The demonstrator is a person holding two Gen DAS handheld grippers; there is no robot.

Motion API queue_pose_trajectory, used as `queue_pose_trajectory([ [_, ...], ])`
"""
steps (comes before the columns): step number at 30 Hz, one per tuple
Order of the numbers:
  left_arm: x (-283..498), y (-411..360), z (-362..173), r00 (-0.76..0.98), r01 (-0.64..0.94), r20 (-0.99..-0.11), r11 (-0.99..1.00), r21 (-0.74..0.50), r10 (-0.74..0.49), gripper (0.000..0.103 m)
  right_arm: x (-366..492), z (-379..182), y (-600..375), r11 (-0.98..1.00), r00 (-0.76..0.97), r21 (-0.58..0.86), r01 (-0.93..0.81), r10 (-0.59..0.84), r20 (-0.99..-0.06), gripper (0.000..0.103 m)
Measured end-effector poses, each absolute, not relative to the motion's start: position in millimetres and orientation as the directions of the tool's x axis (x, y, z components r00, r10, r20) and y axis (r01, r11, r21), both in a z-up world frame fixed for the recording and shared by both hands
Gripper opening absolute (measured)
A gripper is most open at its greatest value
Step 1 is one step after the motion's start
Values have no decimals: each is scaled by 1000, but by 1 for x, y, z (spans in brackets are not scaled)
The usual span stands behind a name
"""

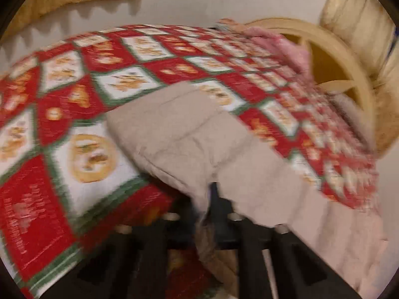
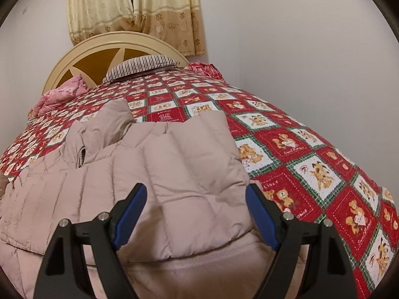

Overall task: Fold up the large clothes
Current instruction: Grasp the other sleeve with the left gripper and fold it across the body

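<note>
On the quilt, beige puffer jacket pinched in left hand-held gripper, below spread right hand-held gripper.

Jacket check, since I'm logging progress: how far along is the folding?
Done: the jacket lies on the bed, one sleeve folded inward. In hand: the left gripper is shut on a jacket edge; the right gripper is open above it. Left: the remaining folds.

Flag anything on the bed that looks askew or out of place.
The beige puffer jacket lies unevenly: one sleeve is bunched over the zipper near the collar. A pink quilt sits crumpled against the headboard. Nothing looks damaged.
</note>
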State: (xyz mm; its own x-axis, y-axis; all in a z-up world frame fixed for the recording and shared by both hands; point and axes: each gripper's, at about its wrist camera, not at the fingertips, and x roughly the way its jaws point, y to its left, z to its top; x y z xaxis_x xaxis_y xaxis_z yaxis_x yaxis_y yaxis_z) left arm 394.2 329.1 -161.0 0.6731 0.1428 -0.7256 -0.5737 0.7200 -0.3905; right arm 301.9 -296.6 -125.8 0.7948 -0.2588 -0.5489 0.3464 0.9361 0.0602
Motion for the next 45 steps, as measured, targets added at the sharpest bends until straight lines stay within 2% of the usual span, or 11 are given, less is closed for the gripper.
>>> queue_pose_trajectory([
  [6,386,275,-88,796,-429,-564,861,-273,218,5,303,-128,-302,931,789,80,356,-254,-560,84],
  [10,360,180,-23,908,-172,-408,971,-165,92,5,302,-130,-309,921,785,112,372,-248,-568,84],
  [14,327,60,5,933,125,-340,992,-9,-121,5,301,-130,-312,917,784,131,377,-240,-573,84],
  [18,303,-47,-27,861,364,-417,925,109,-290,5,299,-132,-318,910,783,159,383,-228,-579,84],
  [23,305,-127,-105,748,483,-606,848,216,-272,6,297,-136,-331,885,779,231,404,-201,-593,84],
  [27,308,-152,-135,696,508,-695,807,302,-178,9,297,-140,-338,872,775,272,407,-172,-608,84],
  [29,306,-153,-134,683,535,-706,786,310,-186,18,297,-141,-339,870,777,284,403,-161,-609,84],
  [34,269,-141,-122,728,547,-665,727,416,-166,27,297,-141,-339,868,777,294,400,-152,-610,83],
  [36,256,-115,-107,703,549,-670,780,300,-237,30,296,-141,-338,867,778,295,402,-153,-610,83],
  [40,249,-50,-81,751,396,-611,911,113,-250,63,293,-138,-336,869,784,284,404,-170,-597,83],
  [45,289,21,-73,807,65,-589,998,14,-45,64,276,-107,-301,924,825,216,315,-154,-544,83],
])
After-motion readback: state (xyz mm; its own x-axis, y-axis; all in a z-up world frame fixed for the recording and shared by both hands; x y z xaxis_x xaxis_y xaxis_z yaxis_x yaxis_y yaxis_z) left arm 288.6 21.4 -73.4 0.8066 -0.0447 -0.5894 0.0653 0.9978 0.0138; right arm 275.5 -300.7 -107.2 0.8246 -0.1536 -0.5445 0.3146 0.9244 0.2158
